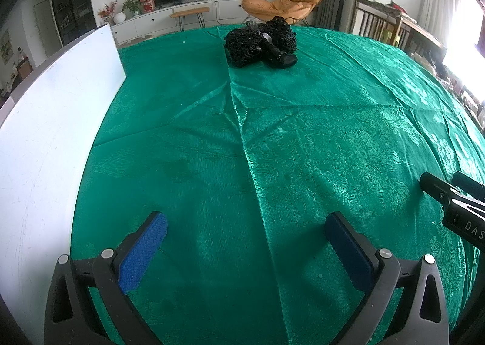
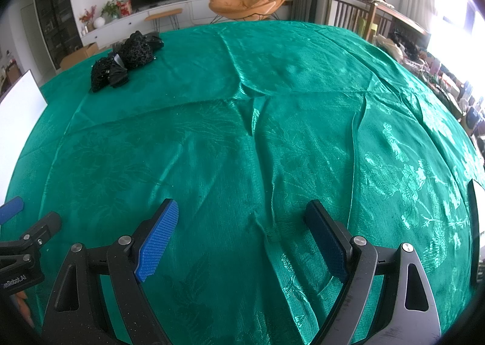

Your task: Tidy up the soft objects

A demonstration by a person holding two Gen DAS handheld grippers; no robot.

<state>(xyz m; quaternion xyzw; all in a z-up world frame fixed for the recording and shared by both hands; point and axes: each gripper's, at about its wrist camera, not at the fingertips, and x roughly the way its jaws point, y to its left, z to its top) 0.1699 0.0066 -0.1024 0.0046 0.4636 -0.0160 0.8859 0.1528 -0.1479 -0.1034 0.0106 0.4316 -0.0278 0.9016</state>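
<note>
A crumpled black lacy soft bundle [image 1: 260, 42] with a black handle sticking out lies at the far side of the green tablecloth [image 1: 242, 148]. It also shows in the right wrist view [image 2: 124, 60] at the far left. My left gripper [image 1: 245, 233] is open and empty, low over the cloth near the front. My right gripper [image 2: 242, 223] is open and empty, also far from the bundle. The right gripper's tips show at the left wrist view's right edge [image 1: 448, 190].
A white board [image 1: 45, 139] stands along the table's left edge, also in the right wrist view [image 2: 21, 96]. The cloth [image 2: 257, 121] has creases and folds. An orange chair [image 1: 285, 2], TV and wooden chairs stand beyond the table.
</note>
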